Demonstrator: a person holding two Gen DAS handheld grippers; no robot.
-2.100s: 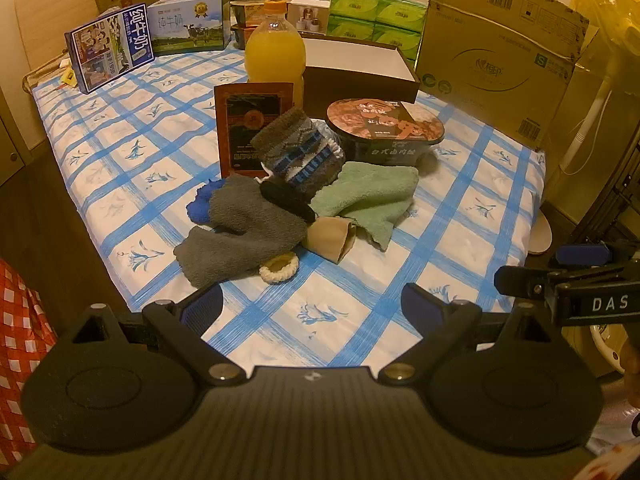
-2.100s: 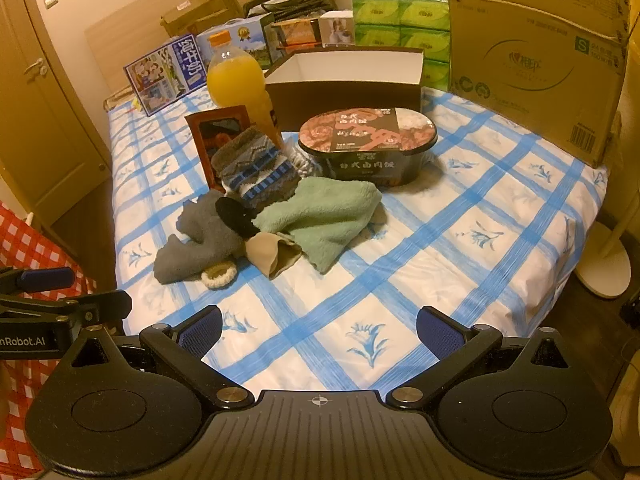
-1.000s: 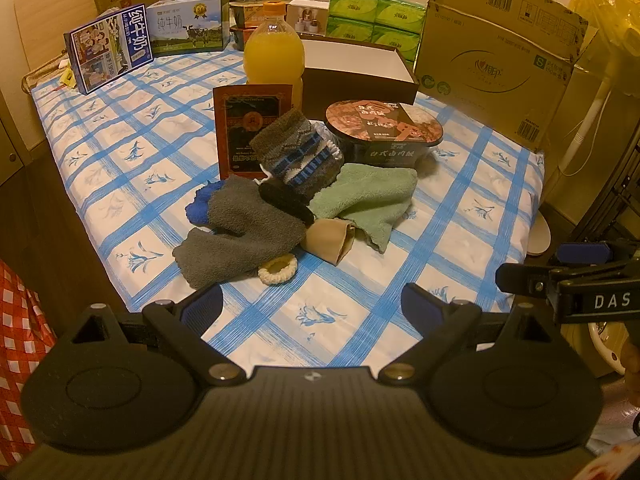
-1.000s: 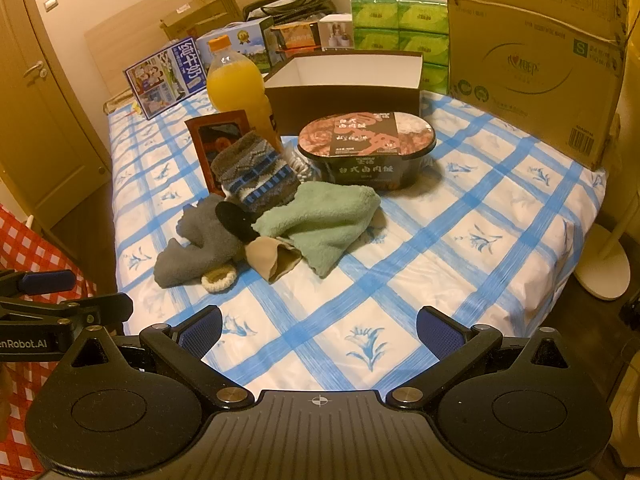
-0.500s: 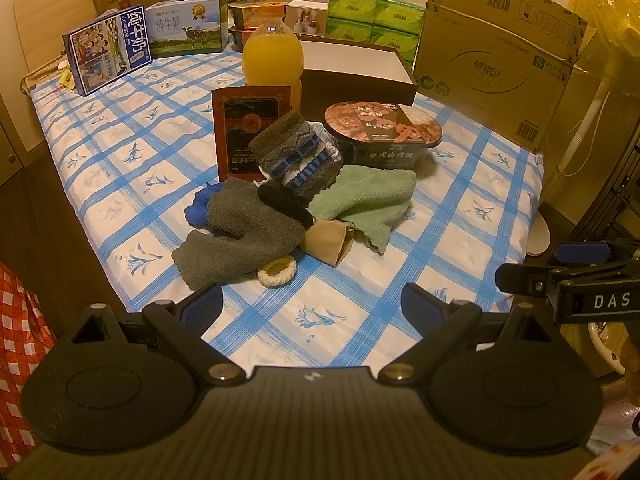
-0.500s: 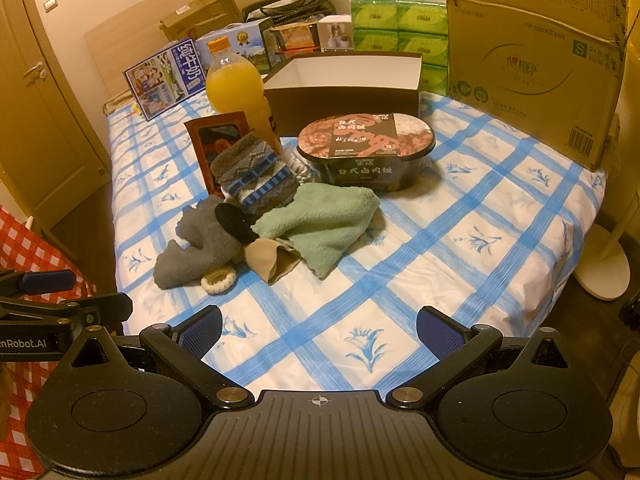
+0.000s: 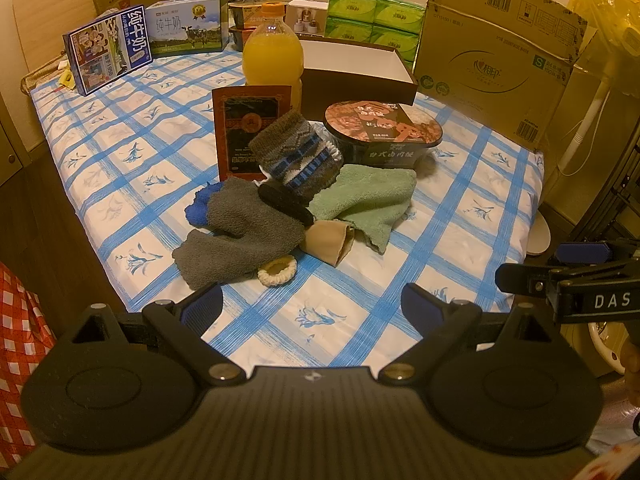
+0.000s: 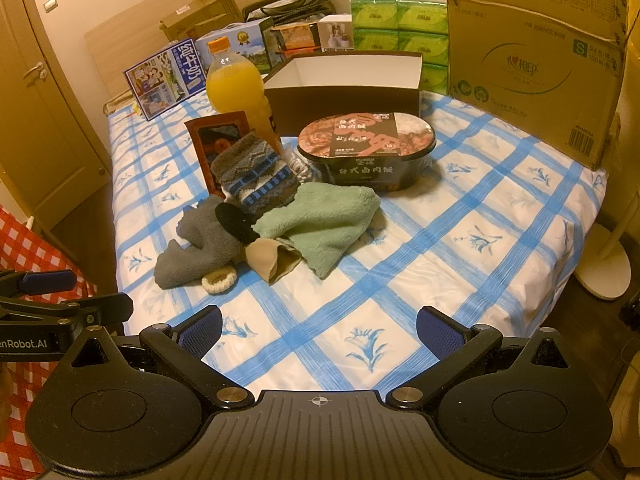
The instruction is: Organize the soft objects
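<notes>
A heap of soft things lies mid-table on the blue-checked cloth: a grey fuzzy sock (image 7: pixel 240 236) (image 8: pixel 200 240), a patterned knit sock (image 7: pixel 296 156) (image 8: pixel 256 172), a green towel (image 7: pixel 368 200) (image 8: pixel 324 220), a beige sock (image 7: pixel 328 240) (image 8: pixel 268 258), a black piece (image 7: pixel 284 202), a blue piece (image 7: pixel 200 208) and a cream scrunchie (image 7: pixel 277 271) (image 8: pixel 219 280). My left gripper (image 7: pixel 312 308) hangs open at the near table edge, short of the heap. My right gripper (image 8: pixel 320 330) is open too, nothing between its fingers.
Behind the heap stand a red packet (image 7: pixel 250 128), an orange juice bottle (image 7: pixel 272 52), a noodle bowl (image 7: pixel 384 132) and an open brown box (image 7: pixel 356 72). Milk cartons (image 7: pixel 108 50), green tissue packs (image 7: pixel 376 16) and a big cardboard box (image 7: pixel 500 48) line the back.
Both views have crept slightly forward toward the heap. Nothing on the table has moved and both grippers stay open.
</notes>
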